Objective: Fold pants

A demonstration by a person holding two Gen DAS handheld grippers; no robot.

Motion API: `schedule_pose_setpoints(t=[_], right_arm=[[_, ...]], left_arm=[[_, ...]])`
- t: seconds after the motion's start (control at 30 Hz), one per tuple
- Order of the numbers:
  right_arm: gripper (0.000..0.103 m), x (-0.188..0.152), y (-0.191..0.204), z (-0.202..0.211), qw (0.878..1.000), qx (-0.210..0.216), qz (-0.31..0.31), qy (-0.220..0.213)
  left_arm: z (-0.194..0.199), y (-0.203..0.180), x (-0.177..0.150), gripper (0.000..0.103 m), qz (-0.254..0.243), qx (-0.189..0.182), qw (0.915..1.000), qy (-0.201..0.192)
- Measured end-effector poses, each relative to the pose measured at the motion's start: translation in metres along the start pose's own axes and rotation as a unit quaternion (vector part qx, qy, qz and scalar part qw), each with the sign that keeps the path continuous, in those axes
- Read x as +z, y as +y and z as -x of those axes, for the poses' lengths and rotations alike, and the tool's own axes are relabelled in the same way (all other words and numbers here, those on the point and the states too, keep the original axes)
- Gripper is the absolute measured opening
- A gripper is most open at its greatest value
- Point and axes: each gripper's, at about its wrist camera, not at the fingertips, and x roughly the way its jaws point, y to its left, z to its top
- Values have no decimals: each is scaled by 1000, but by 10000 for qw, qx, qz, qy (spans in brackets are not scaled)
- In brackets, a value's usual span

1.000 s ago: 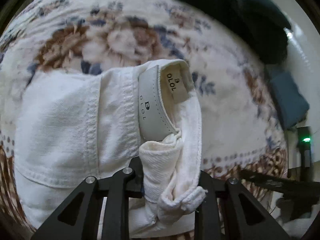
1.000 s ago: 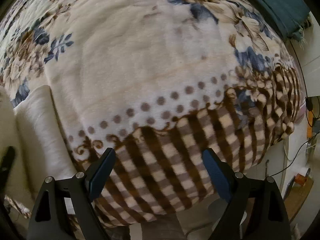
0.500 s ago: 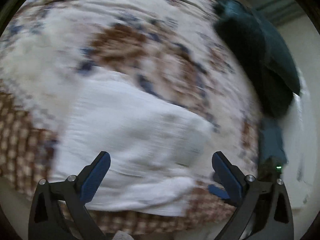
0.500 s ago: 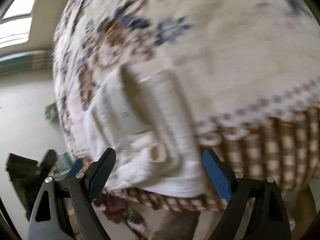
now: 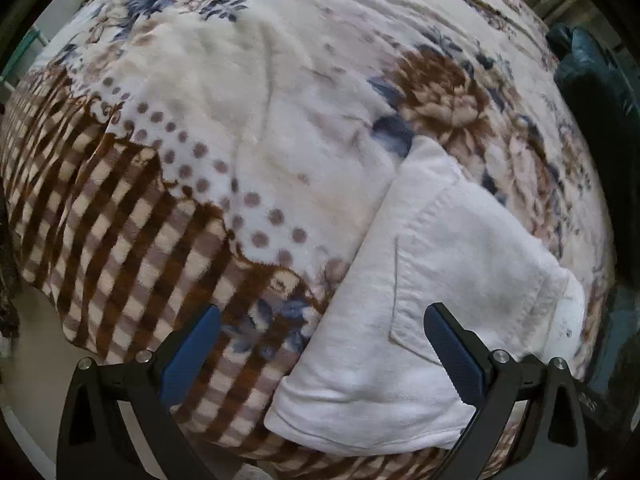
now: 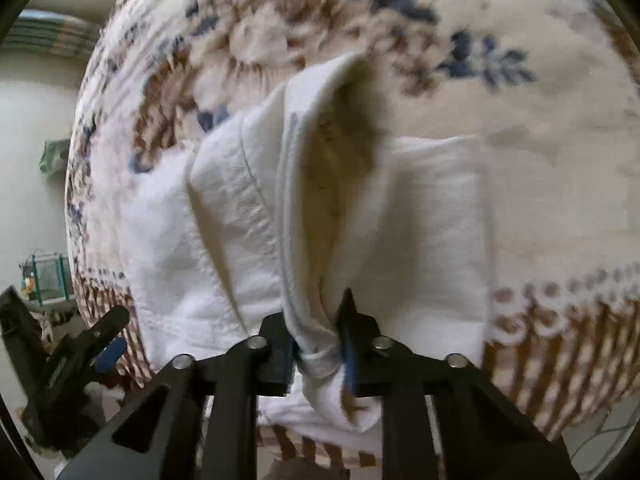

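On bed: white pants, folded, on floral blanket.
Handling: soft, limp; grip hems.
My left gripper: jaws apart.
My right gripper: jaws clamped on bunched edge.

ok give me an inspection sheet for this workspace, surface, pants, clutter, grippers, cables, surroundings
surface: floral and checked blanket on a bed, wrinkled.
job's things: white pants folded into a compact stack near the blanket's edge; one bunched fold is lifted in the right wrist view.
clutter: dark teal bedding at the far right edge.
grippers: left gripper open, holding nothing, hovering over the pants' edge; right gripper shut on a pinch of pants fabric.
cables: nothing seen.
surroundings: pale wall, a green frame on the floor; details blurred.
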Motion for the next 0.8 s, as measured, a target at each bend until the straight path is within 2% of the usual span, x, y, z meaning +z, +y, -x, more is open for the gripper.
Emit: schedule_pose_setpoints(t=[0.07,0.17,0.27,0.37,0.43,0.47,0.57,0.63,0.67,0.7,0.73,0.8], right_arm=[[16,-2,-5,35,9997,-102,-82,-229],[16,-4,-18,80,9962,-550,-110,-665],[16,-5,-47,104,9931,-906,-371,-643],[17,-7,-91,98,9897,-1205,-700,-332],[21,-5,-112,68,9907,-957,-902,360],[29,-4,-121,60,9895,-816,-1070,536],[33,0,-141,63,9868,-414,-1472,540],[41,3,-148,74,9872,-332,-1515,380],[51,3,-152,78,9864,-296,-1590,307],[58,4,-154,79,9856,-193,-1656,269],[63,4,-157,78,9847,-61,-1725,234],[67,4,-167,77,9809,36,-1934,184]], left_arm=[[5,2,5,103,41,-249,9997,37],[10,-7,13,103,-84,-399,9992,1],[8,-29,19,103,-348,-511,9981,-18],[-9,-58,22,103,-761,-492,9959,57],[-22,-76,23,103,-1017,-447,9937,127],[-31,-85,24,103,-1132,-484,9921,225],[-59,-109,35,103,-1320,-592,9878,572],[-71,-119,43,101,-1347,-770,9855,684],[-81,-126,51,97,-1374,-982,9826,777],[-86,-131,56,77,-1389,-1189,9797,818],[-90,-134,60,44,-1434,-1289,9777,837],[-98,-139,65,39,-1538,-1144,9775,880]])
